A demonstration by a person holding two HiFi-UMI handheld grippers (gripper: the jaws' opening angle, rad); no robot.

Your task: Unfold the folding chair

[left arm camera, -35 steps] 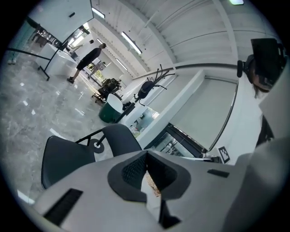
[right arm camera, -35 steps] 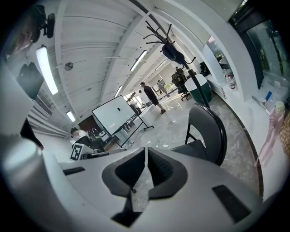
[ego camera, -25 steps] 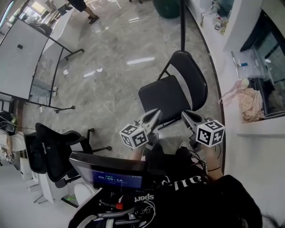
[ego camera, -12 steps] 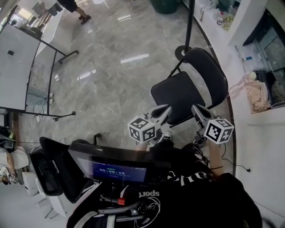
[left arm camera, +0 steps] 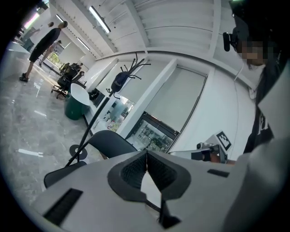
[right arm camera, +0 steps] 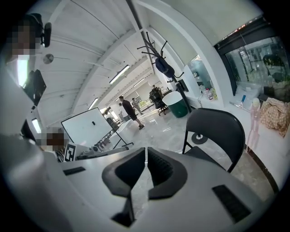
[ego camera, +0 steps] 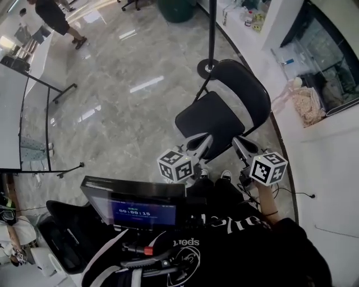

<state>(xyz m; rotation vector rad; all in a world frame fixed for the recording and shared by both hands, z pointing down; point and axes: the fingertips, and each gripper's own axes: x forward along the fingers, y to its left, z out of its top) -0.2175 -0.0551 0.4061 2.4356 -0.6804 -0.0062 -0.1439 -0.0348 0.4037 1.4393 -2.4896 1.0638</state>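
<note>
The black folding chair (ego camera: pixel 210 120) stands unfolded on the marble floor, seat level, with its backrest (ego camera: pixel 245 89) on the far side. Both grippers hover just in front of the seat's near edge and neither touches the chair. My left gripper (ego camera: pixel 206 141) is shut with nothing between its pads. My right gripper (ego camera: pixel 238 144) is also shut and empty, its pads all but touching. In the left gripper view the chair's backrest (left arm camera: pixel 111 142) rises beyond the shut gripper (left arm camera: pixel 146 156). In the right gripper view the chair (right arm camera: pixel 217 131) stands to the right of the gripper (right arm camera: pixel 146 154).
A coat-stand pole with a round base (ego camera: pixel 208 68) stands right behind the chair. A white counter with a bag (ego camera: pixel 305 103) runs along the right. A whiteboard on legs (ego camera: pixel 22 101) and a black office chair (ego camera: pixel 61 224) are at the left. A person (ego camera: pixel 53 17) walks far off.
The head view has swung, so the room has slid across the picture. Both grippers moved with the person and stay at the chair's near edge, shut as before.
</note>
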